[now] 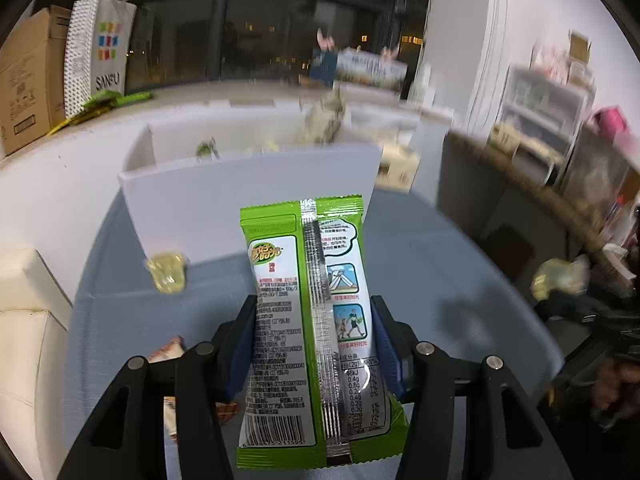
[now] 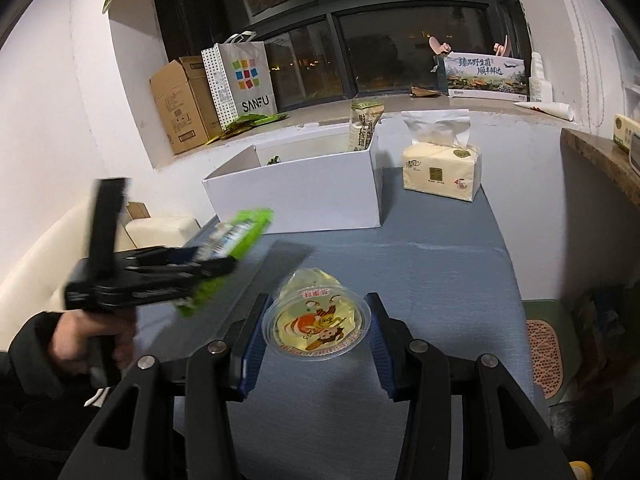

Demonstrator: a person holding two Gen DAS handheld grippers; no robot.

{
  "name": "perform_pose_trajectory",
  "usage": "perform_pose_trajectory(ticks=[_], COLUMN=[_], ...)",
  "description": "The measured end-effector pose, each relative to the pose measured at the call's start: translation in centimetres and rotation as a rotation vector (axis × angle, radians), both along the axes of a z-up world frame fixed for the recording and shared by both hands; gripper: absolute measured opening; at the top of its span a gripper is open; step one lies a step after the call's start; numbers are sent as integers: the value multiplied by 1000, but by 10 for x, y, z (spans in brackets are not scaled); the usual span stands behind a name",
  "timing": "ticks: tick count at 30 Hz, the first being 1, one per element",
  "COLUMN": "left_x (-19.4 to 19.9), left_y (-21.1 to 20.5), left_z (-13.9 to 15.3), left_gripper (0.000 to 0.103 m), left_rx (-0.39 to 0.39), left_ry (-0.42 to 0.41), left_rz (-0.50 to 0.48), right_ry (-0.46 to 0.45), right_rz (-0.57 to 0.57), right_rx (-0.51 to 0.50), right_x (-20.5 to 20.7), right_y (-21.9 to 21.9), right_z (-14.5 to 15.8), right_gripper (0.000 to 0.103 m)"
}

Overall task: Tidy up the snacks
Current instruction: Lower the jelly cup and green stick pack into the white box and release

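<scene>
Left gripper (image 1: 316, 344) jaws clamp green snack packet (image 1: 304, 280); right gripper (image 2: 318, 336) grips jelly cup (image 2: 318, 322). White box (image 2: 296, 196) beyond, contents apparently snacks.

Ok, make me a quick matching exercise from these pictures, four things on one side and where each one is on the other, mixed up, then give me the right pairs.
Things:
1. green snack packet
2. jelly cup
3. tissue pack
4. SANFU paper bag

Places:
A. on the windowsill beside a cardboard box
B. between the left tongs
C. on the blue tabletop right of the white box
D. between the right tongs

Pairs: 1-B, 2-D, 3-C, 4-A
</scene>
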State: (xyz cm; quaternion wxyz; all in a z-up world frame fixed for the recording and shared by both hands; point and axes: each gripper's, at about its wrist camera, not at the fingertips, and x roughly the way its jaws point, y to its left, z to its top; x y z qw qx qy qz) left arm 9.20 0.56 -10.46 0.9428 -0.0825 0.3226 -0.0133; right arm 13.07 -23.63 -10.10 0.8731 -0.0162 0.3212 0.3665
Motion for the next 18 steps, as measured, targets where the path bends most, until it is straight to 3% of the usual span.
perform_pose_trajectory(ticks=[8, 12, 18], left_x=[-4, 31, 113], left_y=[49, 84, 124], left_z=[56, 83, 94], left_gripper=[58, 58, 58], left_rx=[-81, -122, -144], left_ry=[-120, -165, -123], left_rz=[52, 88, 136], right_ry=[-3, -36, -40], right_rz=[43, 85, 105], right_rx=[34, 48, 60], right_x=[22, 48, 121], right_y=[25, 54, 119], right_z=[16, 40, 78], right_gripper=[50, 50, 50])
